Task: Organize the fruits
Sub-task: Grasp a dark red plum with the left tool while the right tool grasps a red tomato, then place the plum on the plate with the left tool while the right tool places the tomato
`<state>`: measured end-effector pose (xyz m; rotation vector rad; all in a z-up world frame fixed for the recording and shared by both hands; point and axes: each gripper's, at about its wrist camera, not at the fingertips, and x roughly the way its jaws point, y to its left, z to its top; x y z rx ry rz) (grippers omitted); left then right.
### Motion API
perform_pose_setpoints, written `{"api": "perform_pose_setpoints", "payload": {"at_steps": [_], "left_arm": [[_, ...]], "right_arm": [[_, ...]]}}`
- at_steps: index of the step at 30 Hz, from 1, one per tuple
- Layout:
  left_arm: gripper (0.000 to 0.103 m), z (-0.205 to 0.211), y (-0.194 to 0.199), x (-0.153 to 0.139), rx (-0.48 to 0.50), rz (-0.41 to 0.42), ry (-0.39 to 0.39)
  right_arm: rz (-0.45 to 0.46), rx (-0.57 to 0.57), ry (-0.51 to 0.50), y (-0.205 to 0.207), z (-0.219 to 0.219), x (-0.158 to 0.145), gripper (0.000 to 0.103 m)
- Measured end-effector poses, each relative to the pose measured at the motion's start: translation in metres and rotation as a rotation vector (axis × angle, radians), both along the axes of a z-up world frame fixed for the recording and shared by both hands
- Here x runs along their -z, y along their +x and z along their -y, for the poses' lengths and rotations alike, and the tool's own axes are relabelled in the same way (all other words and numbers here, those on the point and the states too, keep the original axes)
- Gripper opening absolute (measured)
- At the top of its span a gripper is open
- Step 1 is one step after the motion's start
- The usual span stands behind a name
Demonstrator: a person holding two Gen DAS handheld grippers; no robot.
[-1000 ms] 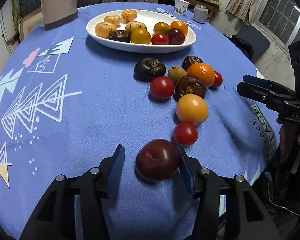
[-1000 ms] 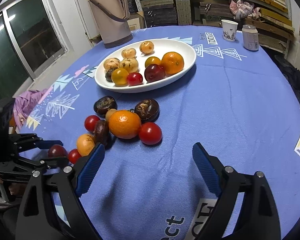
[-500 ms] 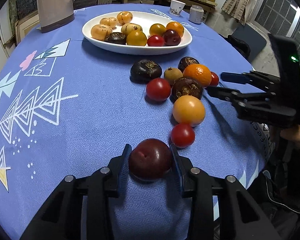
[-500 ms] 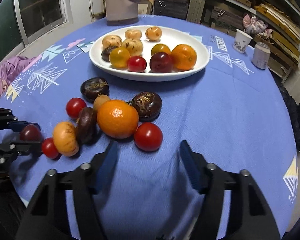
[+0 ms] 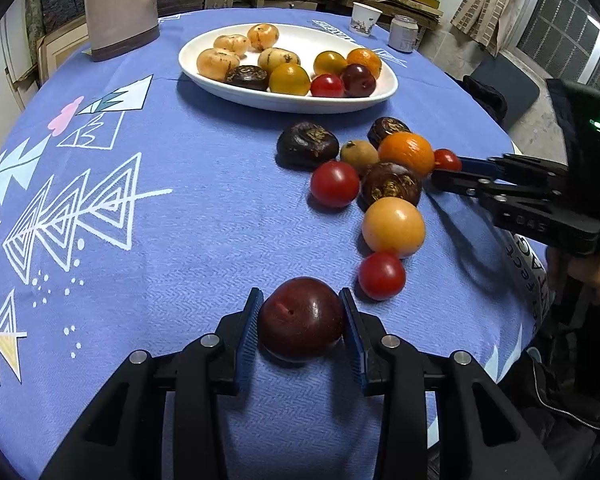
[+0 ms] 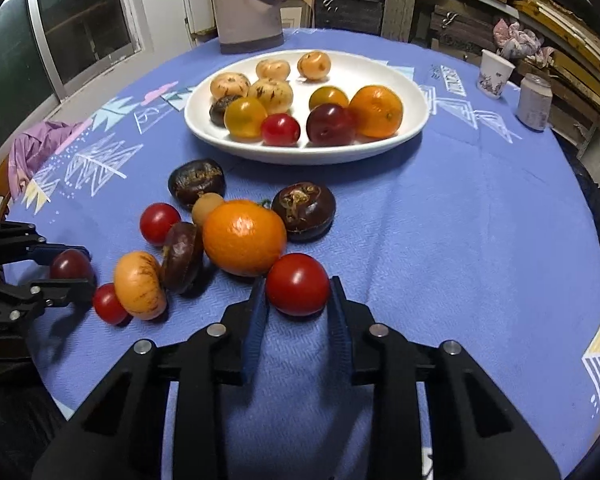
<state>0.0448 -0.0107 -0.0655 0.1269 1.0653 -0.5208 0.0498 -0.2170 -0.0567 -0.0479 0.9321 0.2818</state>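
My left gripper (image 5: 300,320) is shut on a dark red plum (image 5: 301,317) that rests on the blue tablecloth near its front edge; both also show in the right wrist view, gripper (image 6: 60,268) and plum (image 6: 71,265). My right gripper (image 6: 298,298) has its blue pads against both sides of a red tomato (image 6: 298,284) on the cloth; it also shows in the left wrist view (image 5: 446,168) around that tomato (image 5: 446,159). A white oval plate (image 6: 414,92) at the back holds several fruits. Loose fruits lie between, among them an orange (image 6: 244,236).
A beige thermos (image 6: 248,4) stands behind the plate. A paper cup (image 6: 496,73) and a can (image 6: 534,98) stand at the back right. A purple cloth (image 6: 36,148) hangs off the table's left edge. The round table's edge (image 5: 540,280) is near both grippers.
My left gripper closed from open onto the dark red plum. My right gripper moved forward to the red tomato and narrowed around it.
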Motion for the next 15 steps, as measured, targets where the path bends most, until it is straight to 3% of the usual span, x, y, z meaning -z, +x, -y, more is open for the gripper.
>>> {"api": "perform_pose_setpoints", "payload": {"at_steps": [15], "left_arm": [[0.038,-0.008,0.015,-0.016,-0.052,0.037,-0.007]], "right_arm": [[0.061,0.015,0.037,-0.013,0.010,-0.024,0.030]]}}
